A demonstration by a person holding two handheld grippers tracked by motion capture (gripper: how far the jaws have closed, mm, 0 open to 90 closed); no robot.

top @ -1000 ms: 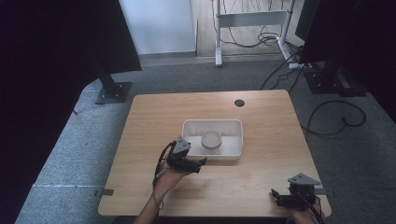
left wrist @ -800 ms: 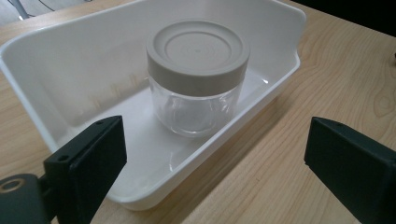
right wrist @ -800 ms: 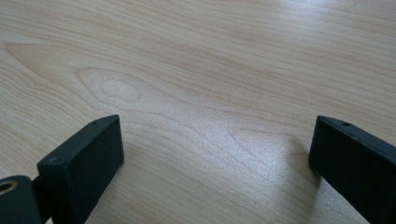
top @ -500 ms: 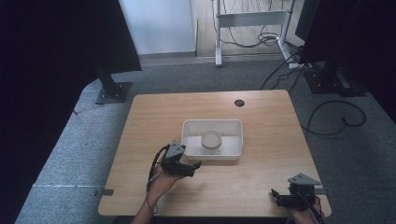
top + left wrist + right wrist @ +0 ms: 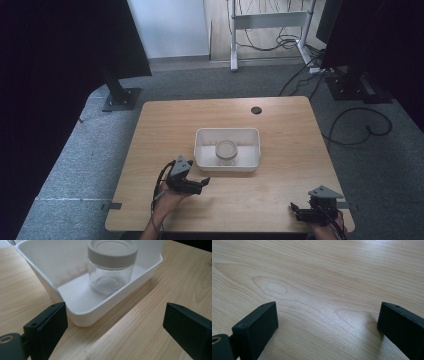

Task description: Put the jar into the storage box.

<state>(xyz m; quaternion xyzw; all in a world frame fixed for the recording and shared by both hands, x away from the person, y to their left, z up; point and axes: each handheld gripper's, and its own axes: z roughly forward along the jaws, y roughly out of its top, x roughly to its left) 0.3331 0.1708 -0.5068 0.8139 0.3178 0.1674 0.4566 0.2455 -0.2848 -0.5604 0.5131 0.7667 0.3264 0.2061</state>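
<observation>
- Glass jar: it stands upright inside the white tray, roughly at the tray's middle, and nothing touches it. In the left gripper view the jar is clear, with a pale grey lid screwed on top, and it appears to hold nothing.
- White tray: rectangular, shallow, set near the centre of the wooden worktop; a rounded corner of it faces the left gripper.
- Left gripper: held low over the worktop just beside the tray's near left corner, apart from it and pointing toward it. Its fingers are spread wide with nothing between them but bare wood and the tray corner.
- Right gripper: near the worktop's front right corner, well apart from the tray and jar. Its fingers are also spread wide over plain wood grain, gripping nothing.
- A small dark round hole sits in the worktop near its far edge.
</observation>
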